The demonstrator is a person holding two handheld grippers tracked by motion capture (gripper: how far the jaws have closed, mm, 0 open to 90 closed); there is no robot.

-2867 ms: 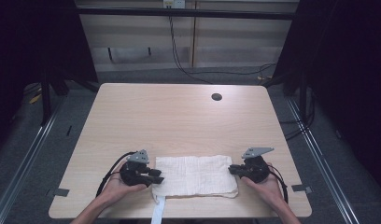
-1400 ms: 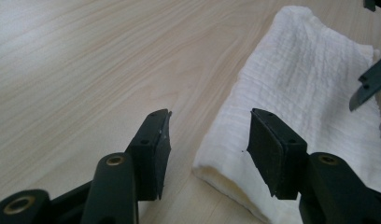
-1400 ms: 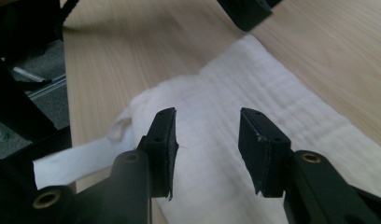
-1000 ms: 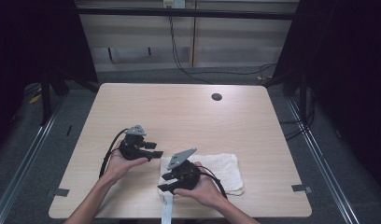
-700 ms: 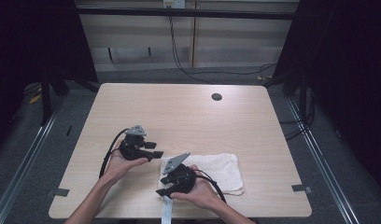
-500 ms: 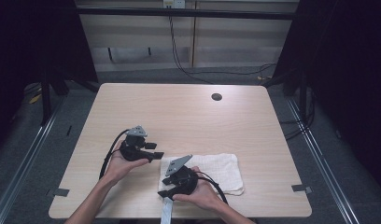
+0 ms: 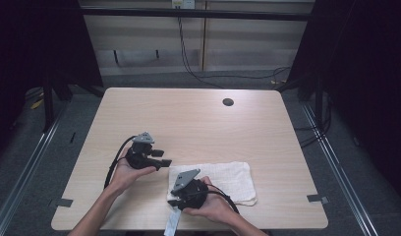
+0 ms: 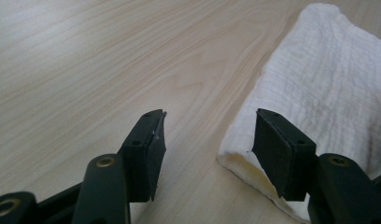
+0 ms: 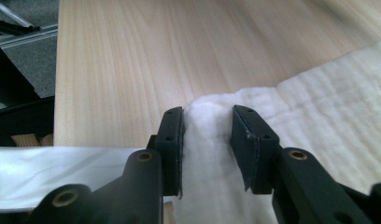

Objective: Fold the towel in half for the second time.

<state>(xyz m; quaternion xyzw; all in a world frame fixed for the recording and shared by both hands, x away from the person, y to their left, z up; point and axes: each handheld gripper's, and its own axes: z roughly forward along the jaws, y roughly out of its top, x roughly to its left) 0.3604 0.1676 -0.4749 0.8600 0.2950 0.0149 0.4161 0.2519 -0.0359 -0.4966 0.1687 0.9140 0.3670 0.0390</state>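
On the pale wooden bench [image 7: 198, 123] a white folded cloth [image 7: 223, 179] lies near the person's edge, and everything here is placed against it. Just off the cloth's left end, the left tongs [image 7: 164, 158] rest in the person's left hand [image 7: 125, 169], pointing toward the cloth; in the left gripper view their 2 black jaws stand wide apart with bare bench between them, the right-hand pad close over the cloth's [image 8: 319, 93] folded corner and nothing gripped. At the cloth's near-left corner sit the right tongs [image 7: 173, 201], carried by the right hand [image 7: 213, 209] that comes in across the cloth's near edge, with the grey 3-cornered plate on top. In the right gripper view their jaws have just been closing and now bracket a raised ridge of the cloth [image 9: 207, 140] that bulges up between the 2 pads, both of which press against the fabric. A pale strip of tape [image 7: 172, 223] hangs over the bench edge just below the cloth's near-left corner. Well beyond the cloth, toward the far edge, is a small dark round hole [image 7: 228, 102] in the bench.
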